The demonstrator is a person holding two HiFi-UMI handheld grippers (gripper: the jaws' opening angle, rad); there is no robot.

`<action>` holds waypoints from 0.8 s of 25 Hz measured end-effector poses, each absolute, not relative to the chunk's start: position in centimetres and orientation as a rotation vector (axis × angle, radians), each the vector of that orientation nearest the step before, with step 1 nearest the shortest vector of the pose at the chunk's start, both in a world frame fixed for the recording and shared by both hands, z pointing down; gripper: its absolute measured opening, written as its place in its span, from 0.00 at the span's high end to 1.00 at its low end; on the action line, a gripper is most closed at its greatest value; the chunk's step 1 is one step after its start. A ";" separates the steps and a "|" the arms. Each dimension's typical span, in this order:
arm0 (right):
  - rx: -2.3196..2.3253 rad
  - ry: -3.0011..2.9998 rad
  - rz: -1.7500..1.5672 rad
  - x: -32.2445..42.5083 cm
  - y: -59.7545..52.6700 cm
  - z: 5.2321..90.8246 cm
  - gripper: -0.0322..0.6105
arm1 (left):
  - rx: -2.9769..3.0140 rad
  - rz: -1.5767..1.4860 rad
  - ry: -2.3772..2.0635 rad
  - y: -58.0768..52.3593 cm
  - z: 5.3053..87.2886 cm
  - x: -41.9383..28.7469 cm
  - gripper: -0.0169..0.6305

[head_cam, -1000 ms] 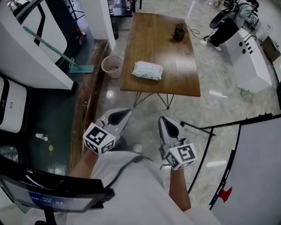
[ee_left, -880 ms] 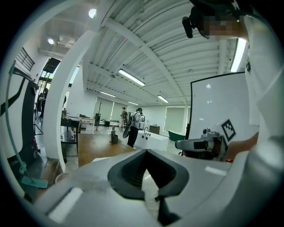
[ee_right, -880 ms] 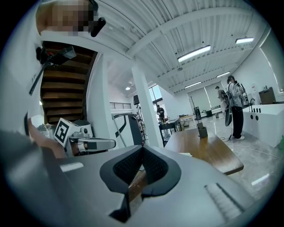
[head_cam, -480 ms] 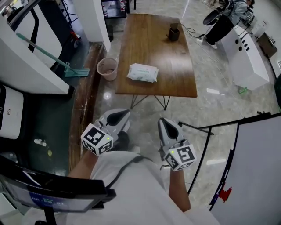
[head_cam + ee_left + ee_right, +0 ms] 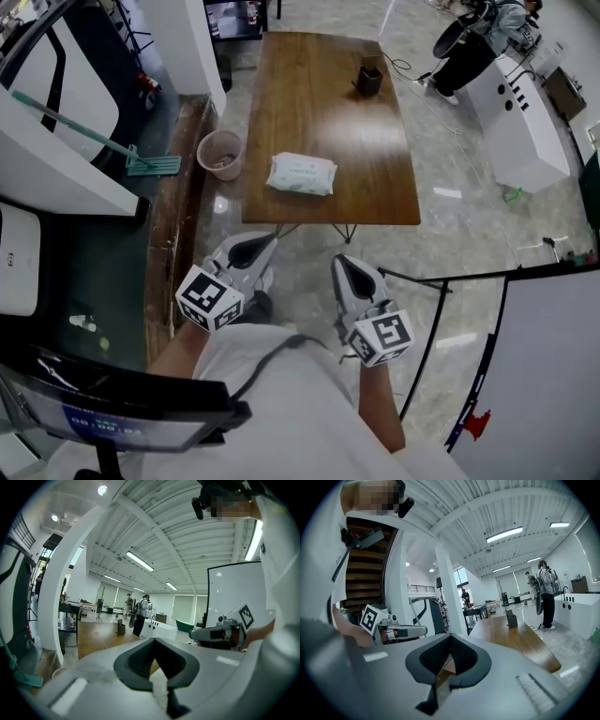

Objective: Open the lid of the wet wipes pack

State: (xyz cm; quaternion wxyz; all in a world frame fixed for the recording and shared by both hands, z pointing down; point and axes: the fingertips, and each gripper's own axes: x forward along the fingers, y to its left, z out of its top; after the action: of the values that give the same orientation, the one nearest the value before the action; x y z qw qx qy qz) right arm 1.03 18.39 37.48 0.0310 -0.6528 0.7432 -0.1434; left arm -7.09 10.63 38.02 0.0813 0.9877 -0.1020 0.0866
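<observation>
Both pairs of jaws are pressed together on nothing, the left gripper (image 5: 251,249) and right gripper (image 5: 349,272) held side by side, nearly level, before the body. The wet wipes pack (image 5: 301,174) is seen untouched near the front edge of the wooden table (image 5: 319,84), which is now closer to the grippers than a second ago.

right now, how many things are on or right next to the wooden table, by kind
wet wipes pack: 1
small dark container: 1
pink bin: 1
total: 3
</observation>
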 end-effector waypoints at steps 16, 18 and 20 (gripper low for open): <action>-2.139 2.231 -0.435 4.2 7.7 36.7 0.94 | 2.969 0.279 -0.099 -0.3 37.5 -2.6 0.97; -2.160 2.221 -0.438 4.5 6.7 36.8 0.94 | 2.963 0.280 -0.082 -1.5 37.6 -2.2 0.97; -2.184 2.206 -0.437 4.7 5.6 36.9 0.94 | 2.956 0.284 -0.067 -2.7 37.9 -2.0 0.97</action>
State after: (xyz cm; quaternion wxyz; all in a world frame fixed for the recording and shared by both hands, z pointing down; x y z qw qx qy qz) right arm 4.72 5.63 36.85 0.0034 -0.6966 0.7038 -0.1393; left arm -1.98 -2.73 37.85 0.0856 0.9915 -0.0225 0.0954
